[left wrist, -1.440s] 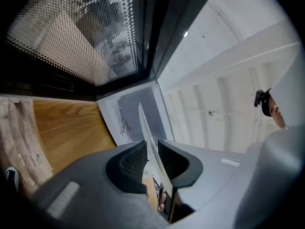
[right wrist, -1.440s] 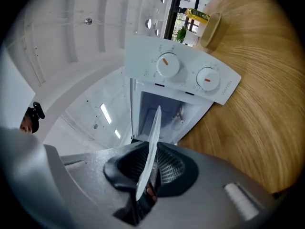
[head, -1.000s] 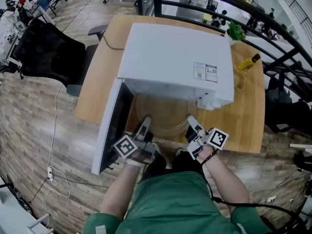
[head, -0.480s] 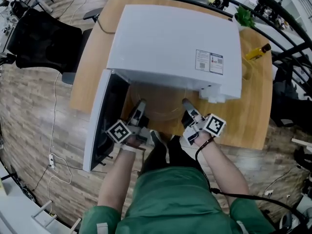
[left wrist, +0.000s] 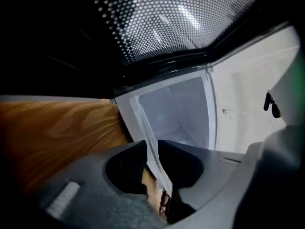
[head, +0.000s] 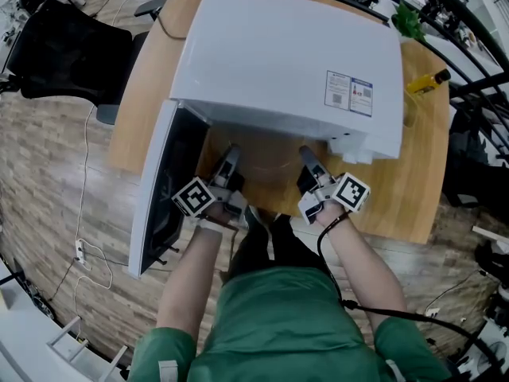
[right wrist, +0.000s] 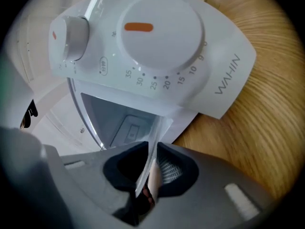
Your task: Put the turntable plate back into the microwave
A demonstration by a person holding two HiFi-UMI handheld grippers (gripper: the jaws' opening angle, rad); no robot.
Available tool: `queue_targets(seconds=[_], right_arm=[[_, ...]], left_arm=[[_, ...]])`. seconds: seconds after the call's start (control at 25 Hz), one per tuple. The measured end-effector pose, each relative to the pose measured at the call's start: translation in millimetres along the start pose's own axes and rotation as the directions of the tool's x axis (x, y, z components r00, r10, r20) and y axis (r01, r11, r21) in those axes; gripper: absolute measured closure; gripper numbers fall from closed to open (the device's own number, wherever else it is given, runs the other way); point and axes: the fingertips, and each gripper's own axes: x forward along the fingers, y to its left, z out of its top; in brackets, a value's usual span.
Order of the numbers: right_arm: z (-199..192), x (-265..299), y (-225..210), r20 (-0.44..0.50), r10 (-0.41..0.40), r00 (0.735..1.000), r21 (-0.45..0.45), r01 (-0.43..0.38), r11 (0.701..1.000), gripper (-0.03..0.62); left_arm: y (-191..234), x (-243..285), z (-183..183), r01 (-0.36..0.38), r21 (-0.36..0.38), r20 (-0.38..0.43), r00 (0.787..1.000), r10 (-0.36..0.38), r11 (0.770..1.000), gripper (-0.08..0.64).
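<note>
Head view looks steeply down on a white microwave (head: 286, 62) that stands on a wooden table (head: 413, 189), its door (head: 163, 185) swung wide open to the left. We hold a gripper in each hand at the open front, and the clear glass plate (head: 270, 165) hangs between them, above the table. The plate's near edge sits over the table just in front of the opening, while its far part is hidden beneath the microwave's top. Our left gripper (head: 232, 156) has the plate's left rim and our right gripper (head: 305, 156) has the right rim, both pointing nearly level toward the opening. From the left gripper view, the two dark jaws are clamped on the thin glass edge, which runs forward toward the pale, lit cavity (left wrist: 183, 111), with the door's dotted mesh window overhead. From the right gripper view, the jaws pinch the glass rim in the same way, just below the control panel with its large dial (right wrist: 159, 30) and a smaller knob (right wrist: 71, 35) beside it. A yellow bottle (head: 427, 80) lies on the table's far right corner, and a black chair (head: 67, 54) stands off to the left.
</note>
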Motion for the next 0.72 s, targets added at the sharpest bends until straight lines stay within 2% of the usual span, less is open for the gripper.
queue_targets(seconds=[0.28, 0.44, 0.6, 0.72], right_arm=[[7, 9, -12, 0.001, -0.059, 0.998, 0.02, 0.059, 0.998, 0.532], [4, 13, -10, 0.002, -0.068, 0.998, 0.032, 0.068, 0.997, 0.502], [-22, 17, 1, -0.087, -0.053, 0.995, -0.014, 0.052, 0.999, 0.417], [-47, 13, 15, -0.137, -0.026, 0.99, 0.021, 0.029, 0.999, 0.413]], left_arm=[[12, 11, -2, -0.064, -0.021, 0.004, 0.998, 0.064, 0.998, 0.483], [11, 13, 1, -0.084, -0.032, 0.011, 0.996, 0.085, 0.996, 0.489], [11, 18, 3, -0.096, -0.082, 0.039, 0.994, 0.1, 0.992, 0.494], [11, 22, 2, -0.101, -0.101, 0.047, 0.993, 0.106, 0.99, 0.495]])
